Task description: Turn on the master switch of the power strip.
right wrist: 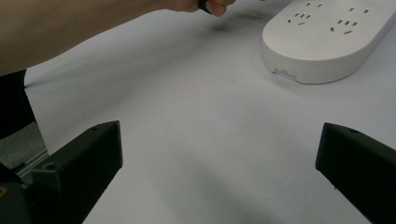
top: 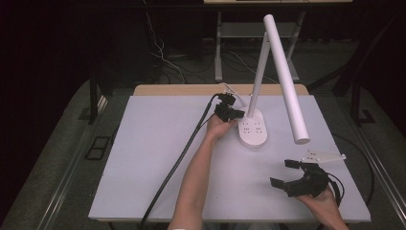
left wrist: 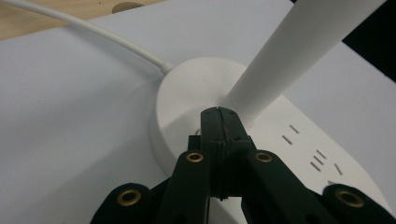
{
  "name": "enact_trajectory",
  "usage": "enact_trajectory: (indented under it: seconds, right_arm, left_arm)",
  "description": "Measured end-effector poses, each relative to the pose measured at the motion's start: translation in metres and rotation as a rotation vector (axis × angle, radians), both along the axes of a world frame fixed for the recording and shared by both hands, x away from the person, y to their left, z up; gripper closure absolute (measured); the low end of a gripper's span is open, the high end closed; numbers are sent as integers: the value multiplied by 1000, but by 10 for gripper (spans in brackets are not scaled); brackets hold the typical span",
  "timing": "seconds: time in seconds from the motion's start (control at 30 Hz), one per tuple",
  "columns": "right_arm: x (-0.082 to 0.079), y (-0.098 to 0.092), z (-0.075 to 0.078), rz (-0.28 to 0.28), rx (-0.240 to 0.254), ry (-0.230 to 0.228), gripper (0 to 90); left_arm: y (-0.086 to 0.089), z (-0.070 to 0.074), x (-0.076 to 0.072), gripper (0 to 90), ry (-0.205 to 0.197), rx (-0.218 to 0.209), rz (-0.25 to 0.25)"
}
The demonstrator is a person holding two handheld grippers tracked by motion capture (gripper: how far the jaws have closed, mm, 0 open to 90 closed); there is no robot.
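Note:
A white desk lamp stands on the table, with an oval base (top: 253,128) that carries sockets, a slanted stem (top: 258,72) and a long tube head (top: 286,76). My left gripper (top: 238,113) is shut, its tips pressed down on the lamp base (left wrist: 187,93) just in front of the stem (left wrist: 299,51); nothing shows between its jaws. My right gripper (top: 281,173) is open near the front right of the table, jaws wide apart over the bare surface. The lamp base (right wrist: 322,37) lies beyond it, and the person's left forearm (right wrist: 70,28) crosses at upper left.
The white table top (top: 153,158) sits on a wooden desk. The lamp's white cord (left wrist: 93,30) runs off the back edge. A thick black cable (top: 182,158) trails from the left gripper to the front. Cables and a metal stand lie on the floor behind.

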State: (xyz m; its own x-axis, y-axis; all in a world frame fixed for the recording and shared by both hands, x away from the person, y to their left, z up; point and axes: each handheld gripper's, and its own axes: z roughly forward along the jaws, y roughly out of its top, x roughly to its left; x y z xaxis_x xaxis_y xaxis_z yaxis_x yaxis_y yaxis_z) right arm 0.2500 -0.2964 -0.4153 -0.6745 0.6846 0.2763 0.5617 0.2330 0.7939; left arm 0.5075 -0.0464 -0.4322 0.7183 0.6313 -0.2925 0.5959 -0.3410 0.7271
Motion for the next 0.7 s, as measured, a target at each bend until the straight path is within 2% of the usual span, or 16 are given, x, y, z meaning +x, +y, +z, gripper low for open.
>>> enact_trajectory:
  seconds: [0.07, 0.17, 0.33, 0.5, 0.6, 0.7]
  right_arm:
    - [0, 0, 0, 0, -1, -1, 1]
    - [0, 0, 0, 1, -5, 0, 1]
    - [0, 0, 0, -2, -5, -1, 1]
    - [0, -1, 1, -8, -4, -2, 0]
    - [-1, -2, 1, -11, -3, -3, 1]
    - [0, -4, 1, -16, 2, 1, 1]
  left_arm:
    - [0, 0, 1, 900, 4, 9, -6]
    - [0, -1, 2, 900, 9, -3, -9]
    - [0, -1, 5, 900, 43, -17, 3]
    - [-3, 1, 7, 900, 44, 19, -5]
    - [-1, -1, 8, 900, 62, -16, 2]
    - [-3, 0, 7, 900, 44, 20, -7]
